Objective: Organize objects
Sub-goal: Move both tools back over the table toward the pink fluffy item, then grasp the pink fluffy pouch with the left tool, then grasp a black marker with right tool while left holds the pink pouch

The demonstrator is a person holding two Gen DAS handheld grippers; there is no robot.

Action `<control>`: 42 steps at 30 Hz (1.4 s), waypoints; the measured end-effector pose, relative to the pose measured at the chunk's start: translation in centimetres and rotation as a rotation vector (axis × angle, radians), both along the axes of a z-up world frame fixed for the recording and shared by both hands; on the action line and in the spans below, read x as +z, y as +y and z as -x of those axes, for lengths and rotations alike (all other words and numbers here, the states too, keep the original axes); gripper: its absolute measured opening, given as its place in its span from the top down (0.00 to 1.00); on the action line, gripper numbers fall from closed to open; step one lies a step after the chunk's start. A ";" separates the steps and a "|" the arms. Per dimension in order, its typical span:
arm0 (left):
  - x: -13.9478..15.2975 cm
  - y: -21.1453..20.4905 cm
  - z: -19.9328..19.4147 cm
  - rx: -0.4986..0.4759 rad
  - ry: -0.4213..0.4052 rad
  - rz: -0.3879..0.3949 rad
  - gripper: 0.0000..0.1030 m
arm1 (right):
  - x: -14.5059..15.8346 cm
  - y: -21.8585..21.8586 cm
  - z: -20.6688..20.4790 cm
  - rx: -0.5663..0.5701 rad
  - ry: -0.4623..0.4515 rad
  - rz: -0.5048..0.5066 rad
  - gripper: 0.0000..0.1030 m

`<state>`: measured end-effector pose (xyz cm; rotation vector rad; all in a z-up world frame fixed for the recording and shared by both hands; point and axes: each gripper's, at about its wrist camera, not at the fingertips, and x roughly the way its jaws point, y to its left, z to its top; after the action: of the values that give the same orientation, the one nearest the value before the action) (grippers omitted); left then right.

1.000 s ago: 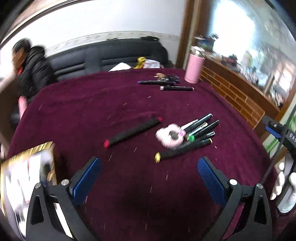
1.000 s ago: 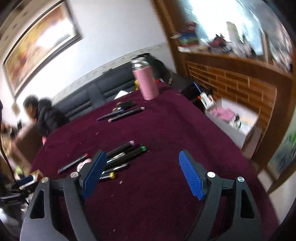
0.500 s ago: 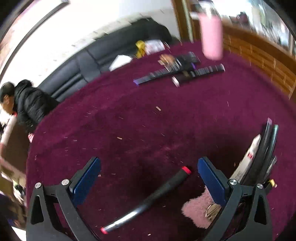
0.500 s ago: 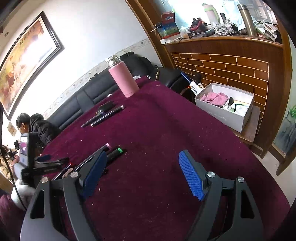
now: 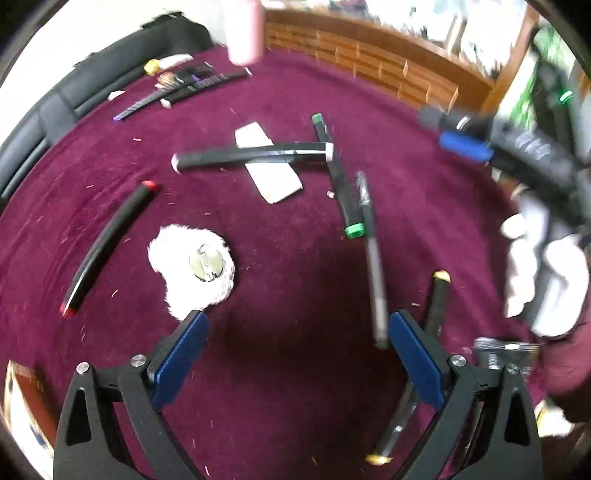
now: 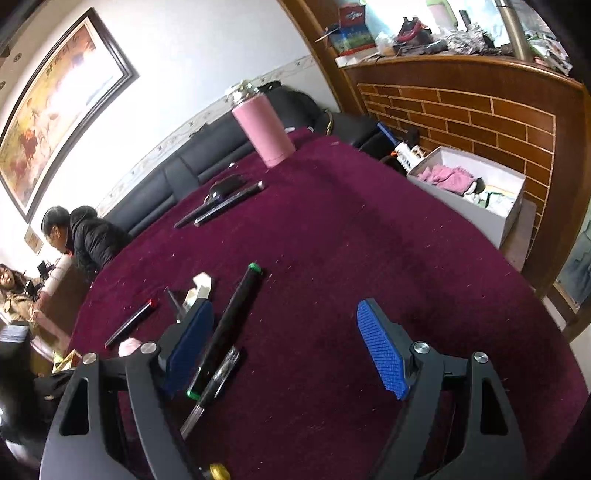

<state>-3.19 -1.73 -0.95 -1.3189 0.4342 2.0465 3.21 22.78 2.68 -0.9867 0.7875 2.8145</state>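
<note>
Hovering over the maroon-covered desk (image 5: 295, 369), the left claw (image 5: 295, 354) has its blue pads spread wide, nothing between them. Just past its right pad lies a grey pen (image 5: 373, 254), blurred, and a yellow-capped marker (image 5: 437, 302) runs under that pad. Just off the left pad sits a pink fluffy pad with a metal disc (image 5: 195, 269). Further out: green-capped marker (image 5: 338, 177), a black marker with white ends (image 5: 251, 155) lying across a white card (image 5: 273, 173), and a red-capped marker (image 5: 107, 243) to the left. At the far edge lie more dark pens (image 5: 184, 88) near a pink flask (image 5: 245, 29). The right-hand device shows at the right edge, too smeared to read.

Right claw (image 6: 284, 347) is also spread wide and empty, low over the desk (image 6: 369, 240). Green-capped marker (image 6: 229, 325) and grey pen (image 6: 210, 391) lie just beside its left pad, touching each other or nearly so. Red-capped marker (image 6: 129, 325) and white card (image 6: 199, 288) sit further left. Beyond: two dark pens (image 6: 225, 203), pink flask (image 6: 264, 129) upright, black sofa (image 6: 166, 184), seated person (image 6: 81, 236), white box (image 6: 476, 195) off the desk.
</note>
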 end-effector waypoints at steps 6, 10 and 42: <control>1.4 -3.3 2.7 0.200 0.106 -0.055 0.07 | -0.7 -0.7 0.1 0.030 -0.028 -0.004 0.22; -0.6 -2.9 4.4 0.227 0.119 -0.019 0.07 | -1.0 -0.7 0.2 0.028 -0.039 -0.007 0.22; 2.7 -13.1 -2.9 0.426 0.080 -0.340 0.76 | 1.3 -7.5 1.7 0.297 -0.075 -0.094 0.22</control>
<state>-0.30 -14.79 1.71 -1.1947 -0.1778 2.3917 1.49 15.24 3.98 -1.2806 0.5340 3.0008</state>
